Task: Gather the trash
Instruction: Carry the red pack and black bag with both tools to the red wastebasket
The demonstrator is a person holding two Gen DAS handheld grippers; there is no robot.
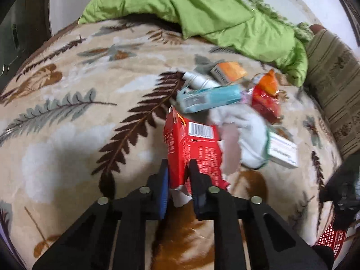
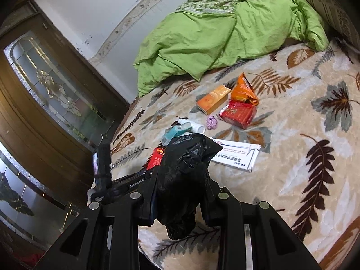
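Note:
My left gripper (image 1: 178, 171) is shut on the lower end of a red carton (image 1: 191, 144) with a barcode, one finger on each side of it. The carton rests tilted on the leaf-patterned blanket (image 1: 90, 117). Just beyond it lie a teal box (image 1: 209, 97), a white bottle (image 1: 198, 81), an orange box (image 1: 229, 70), an orange wrapper (image 1: 267, 83) and a white box (image 1: 283, 150). My right gripper (image 2: 180, 180) is shut on a crumpled black plastic bag (image 2: 184, 175), which hides its fingertips. The same trash shows ahead of it, including a red pack (image 2: 238, 113) and a purple wad (image 2: 212, 122).
A rumpled green quilt (image 2: 213, 38) covers the bed's far end, with a striped pillow (image 1: 333, 85) at the right. A wooden door with glass panels (image 2: 51, 94) stands left of the bed. A red mesh basket (image 1: 330, 236) shows at the lower right.

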